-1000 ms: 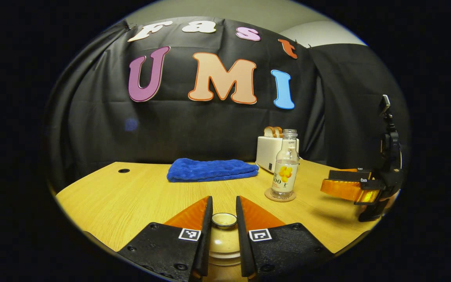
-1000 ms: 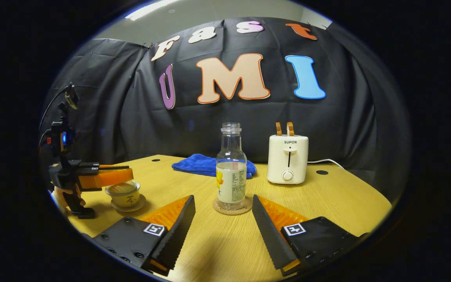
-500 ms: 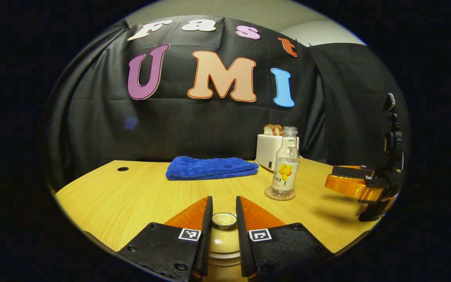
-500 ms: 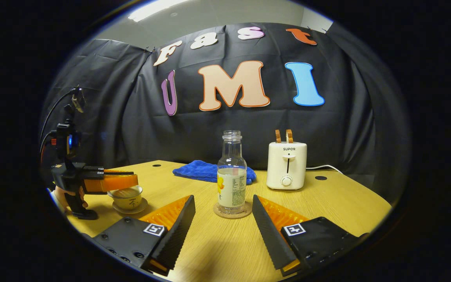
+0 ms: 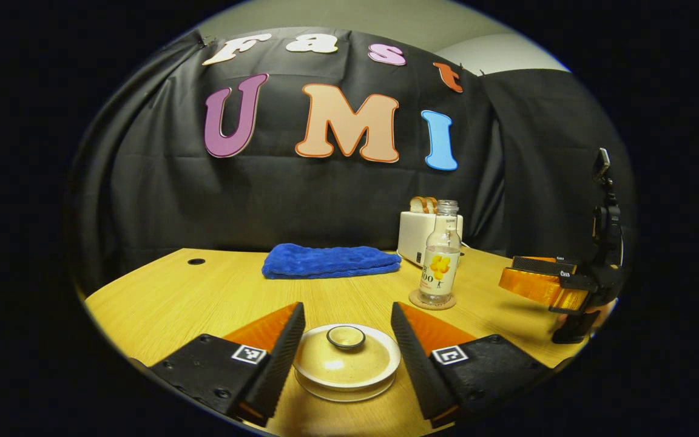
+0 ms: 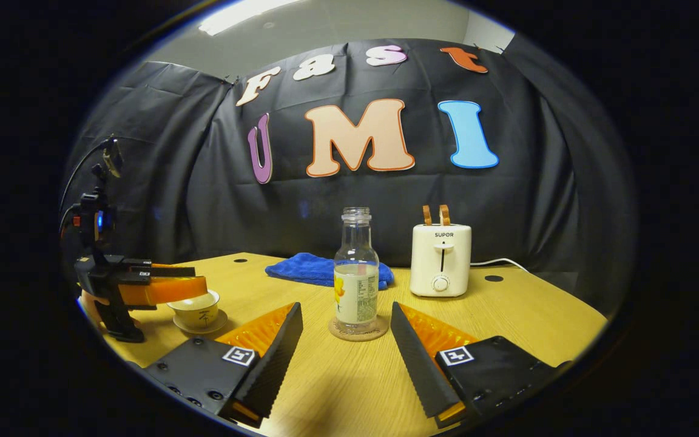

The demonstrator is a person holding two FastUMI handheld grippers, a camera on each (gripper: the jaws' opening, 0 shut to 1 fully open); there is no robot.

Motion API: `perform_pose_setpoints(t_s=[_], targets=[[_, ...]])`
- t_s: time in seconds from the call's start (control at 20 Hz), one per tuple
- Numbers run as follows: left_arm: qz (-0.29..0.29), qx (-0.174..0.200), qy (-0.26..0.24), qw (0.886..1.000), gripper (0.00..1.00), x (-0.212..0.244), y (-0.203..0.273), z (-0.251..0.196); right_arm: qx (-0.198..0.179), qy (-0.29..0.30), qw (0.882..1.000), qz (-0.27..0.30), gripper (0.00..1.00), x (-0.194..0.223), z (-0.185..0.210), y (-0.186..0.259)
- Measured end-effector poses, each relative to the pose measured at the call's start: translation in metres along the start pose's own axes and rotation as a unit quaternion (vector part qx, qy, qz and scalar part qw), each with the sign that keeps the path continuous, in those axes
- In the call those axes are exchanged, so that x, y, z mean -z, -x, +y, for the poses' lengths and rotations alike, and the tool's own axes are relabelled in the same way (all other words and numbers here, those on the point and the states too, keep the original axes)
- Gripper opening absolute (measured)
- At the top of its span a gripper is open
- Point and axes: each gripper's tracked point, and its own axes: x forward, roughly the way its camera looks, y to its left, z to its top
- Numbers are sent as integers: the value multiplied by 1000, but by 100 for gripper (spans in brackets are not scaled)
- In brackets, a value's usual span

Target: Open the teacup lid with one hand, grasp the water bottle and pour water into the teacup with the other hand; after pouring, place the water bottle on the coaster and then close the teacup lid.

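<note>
Below, the left gripper (image 5: 347, 331) has its jaws spread wide on either side of the cream teacup lid (image 5: 346, 359), touching nothing. Further out, the right gripper (image 6: 346, 340) gapes empty before the clear, flower-labelled water bottle (image 6: 356, 273), upright on its coaster (image 6: 358, 329) on the counter (image 5: 204, 291).

Your cream lid (image 5: 346, 361) sits closed on the teacup (image 6: 196, 309) near the table's front left edge. Your uncapped bottle (image 6: 356, 276) stands upright on the coaster (image 6: 358, 331), mid-table.
</note>
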Motion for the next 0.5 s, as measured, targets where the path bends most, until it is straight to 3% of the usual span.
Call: perform_pose_setpoints(t_s=[0.1,0.5], targets=[[-8,-8,2,1000,91,-3,6,3,2,2,1000,-4,92,-1,-1,0],[-41,-63,4,997,92,-12,38,32,6,2,1000,-11,93,-3,-2,2]])
